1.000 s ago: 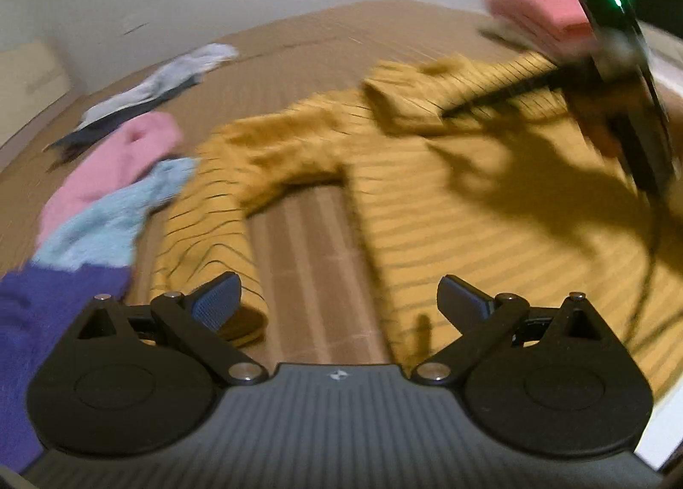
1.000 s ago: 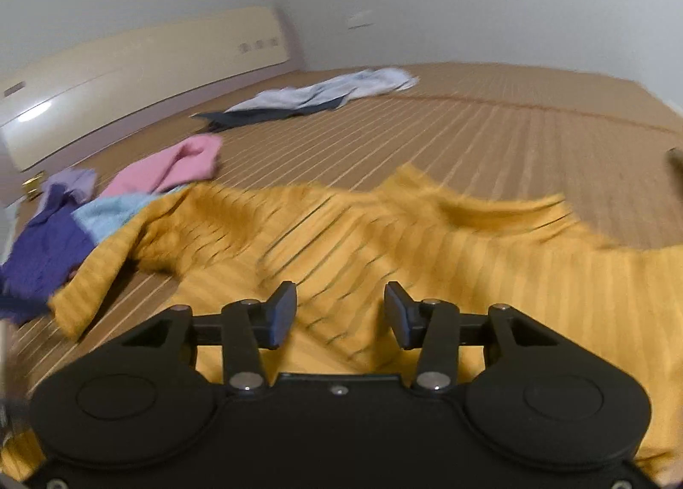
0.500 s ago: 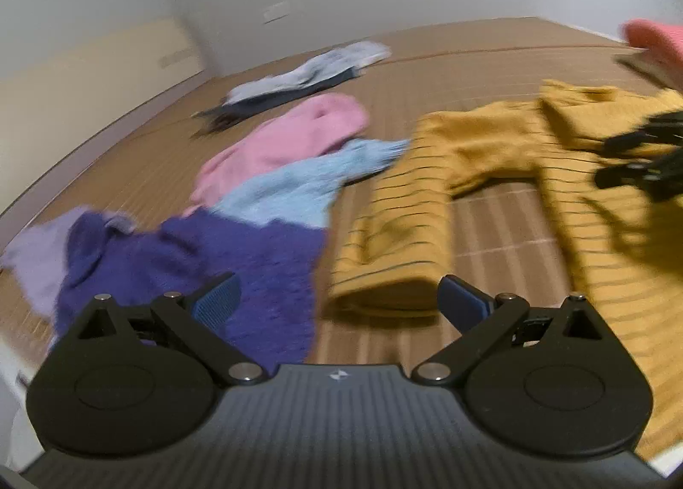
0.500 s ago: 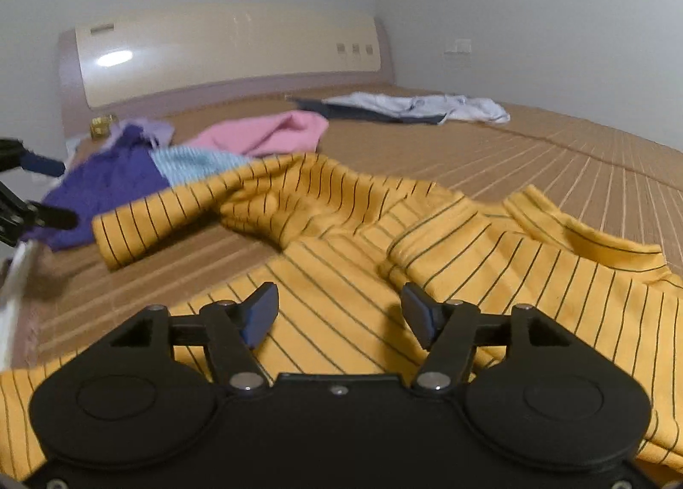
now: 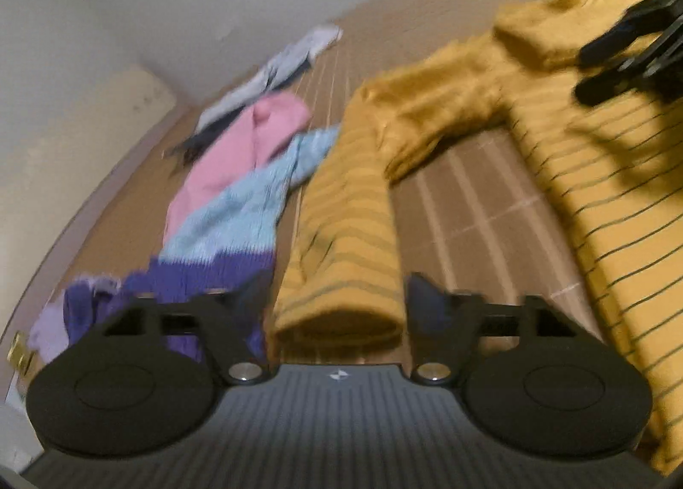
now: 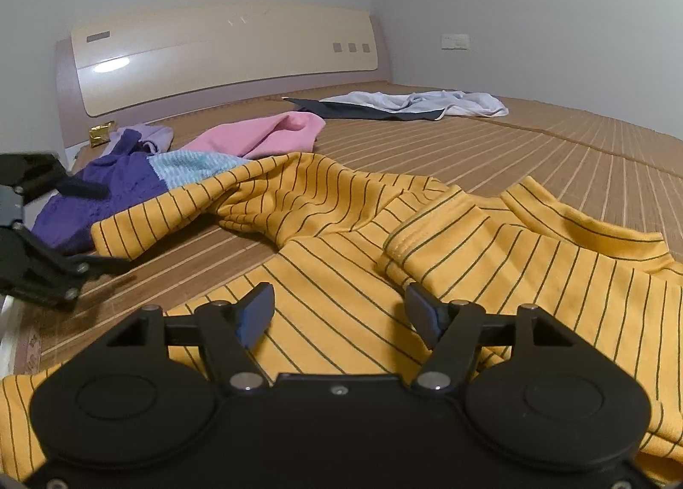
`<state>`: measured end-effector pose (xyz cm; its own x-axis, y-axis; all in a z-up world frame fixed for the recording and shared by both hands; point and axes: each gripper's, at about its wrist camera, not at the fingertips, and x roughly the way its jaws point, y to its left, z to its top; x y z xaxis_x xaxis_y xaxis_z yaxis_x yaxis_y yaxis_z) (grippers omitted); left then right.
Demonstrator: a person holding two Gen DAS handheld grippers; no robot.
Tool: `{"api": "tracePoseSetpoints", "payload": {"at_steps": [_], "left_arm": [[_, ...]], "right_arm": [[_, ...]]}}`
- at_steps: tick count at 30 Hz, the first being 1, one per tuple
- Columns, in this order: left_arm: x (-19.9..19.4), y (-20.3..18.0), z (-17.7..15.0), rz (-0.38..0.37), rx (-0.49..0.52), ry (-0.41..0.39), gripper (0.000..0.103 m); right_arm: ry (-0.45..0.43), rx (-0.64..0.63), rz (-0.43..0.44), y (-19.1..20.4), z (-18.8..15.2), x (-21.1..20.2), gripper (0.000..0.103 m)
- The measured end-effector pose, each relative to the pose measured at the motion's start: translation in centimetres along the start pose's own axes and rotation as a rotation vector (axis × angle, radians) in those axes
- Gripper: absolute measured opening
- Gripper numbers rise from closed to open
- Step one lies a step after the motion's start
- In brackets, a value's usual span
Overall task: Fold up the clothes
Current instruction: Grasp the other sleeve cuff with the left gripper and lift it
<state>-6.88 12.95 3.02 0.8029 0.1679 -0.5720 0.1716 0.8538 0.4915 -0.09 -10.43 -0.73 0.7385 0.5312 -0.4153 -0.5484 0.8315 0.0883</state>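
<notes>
Sleeve-fold on the yellow striped shirt, spread flat on the bamboo bed mat. Left wrist view, blurred: left gripper low over the mat, jaws just closing in, sleeve cuff between the pads but not visibly squeezed — so released, not yet grasping. Best to pinch both layers at the cuff's edge, lift only enough to clear the mat, and carry it across the shirt's body without snagging the purple-and-blue knit just beside. Right wrist view: right gripper over the shirt's body, jaws just widened, parted, nothing clamped — well placed for pinning the cloth during the fold. Writing: none legible; only a small emblem on the left gripper's housing, too blurred to read.
</notes>
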Motion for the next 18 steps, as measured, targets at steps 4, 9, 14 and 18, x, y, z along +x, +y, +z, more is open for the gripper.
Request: {"api": "tracePoseSetpoints", "payload": {"at_steps": [4, 9, 14, 18], "left_arm": [[0.6, 1.7, 0.2, 0.038, -0.066, 0.005, 0.016], [-1.6, 7.4, 2.9, 0.029, -0.262, -0.085, 0.013], [-3.6, 13.3, 6.7, -0.121, -0.466, -0.179, 0.013], [-5.1, 14.8, 9.0, -0.214, -0.524, -0.237, 0.011]], "right_arm": [[0.005, 0.009, 0.000, -0.1, 0.0, 0.1, 0.070], [0.006, 0.003, -0.001, 0.1, 0.0, 0.2, 0.071], [0.011, -0.007, -0.004, 0.3, 0.0, 0.4, 0.074], [0.012, 0.005, -0.001, 0.2, 0.0, 0.4, 0.074]]}}
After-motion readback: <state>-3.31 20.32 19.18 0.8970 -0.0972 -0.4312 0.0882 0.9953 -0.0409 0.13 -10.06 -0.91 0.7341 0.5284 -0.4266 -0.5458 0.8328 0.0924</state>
